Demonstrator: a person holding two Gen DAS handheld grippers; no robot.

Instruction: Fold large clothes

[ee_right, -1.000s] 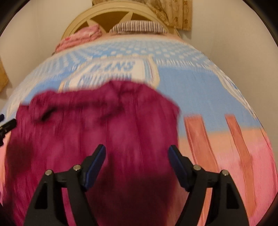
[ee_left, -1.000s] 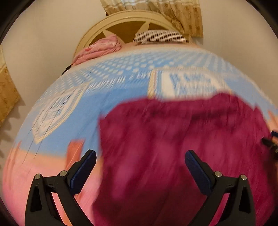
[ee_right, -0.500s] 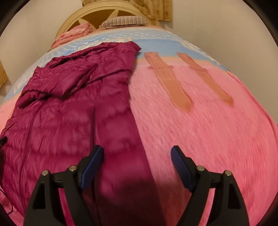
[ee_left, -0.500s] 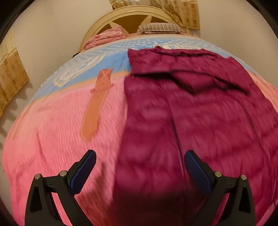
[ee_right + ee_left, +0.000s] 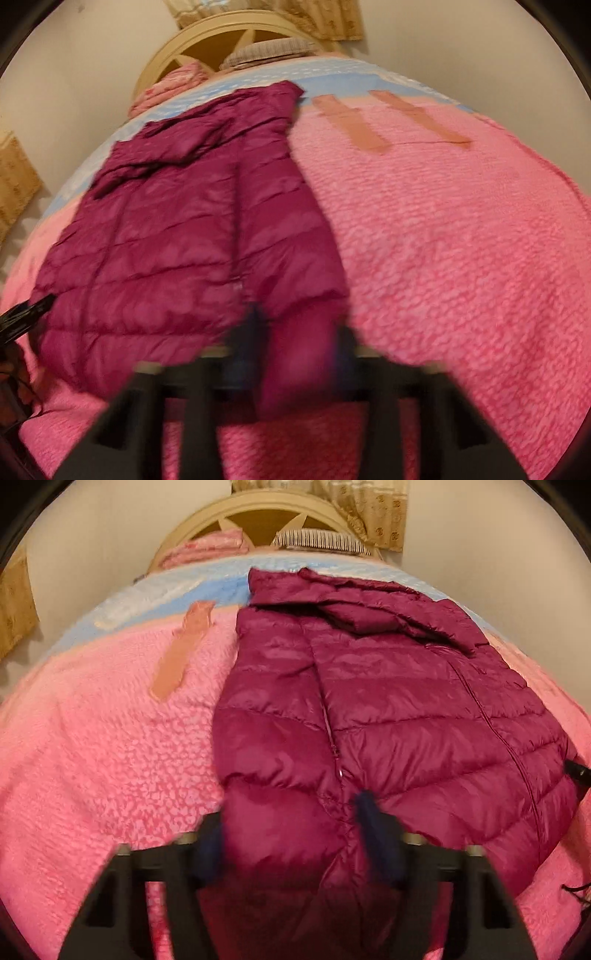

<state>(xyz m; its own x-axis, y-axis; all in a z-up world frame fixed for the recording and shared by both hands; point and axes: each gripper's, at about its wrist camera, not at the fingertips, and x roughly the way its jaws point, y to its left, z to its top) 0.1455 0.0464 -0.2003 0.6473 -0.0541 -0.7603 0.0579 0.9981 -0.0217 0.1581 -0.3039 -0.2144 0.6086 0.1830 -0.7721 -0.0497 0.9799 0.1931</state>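
A maroon puffer jacket (image 5: 388, 701) (image 5: 166, 258) lies flat on the bed, hood end towards the headboard and zip running lengthwise. My left gripper (image 5: 291, 830) is at the near hem by the jacket's left edge. Its blurred jaws are closing with the hem between them. My right gripper (image 5: 297, 354) is at the near hem by the right edge. Its jaws are closing and pinch a narrow fold of the jacket. Each gripper's black tip shows at the edge of the other view.
A pink textured blanket (image 5: 92, 757) (image 5: 461, 258) covers the near half of the bed, with a blue patterned part beyond. At the far end stand a cream headboard (image 5: 258, 513), a striped pillow (image 5: 317, 539) and a folded pink cloth (image 5: 207, 550). Walls flank the bed.
Both grippers have drawn back from over the jacket's upper part to its near hem. Their wide-open jaws have come in around the hem, the right pair much closer together.
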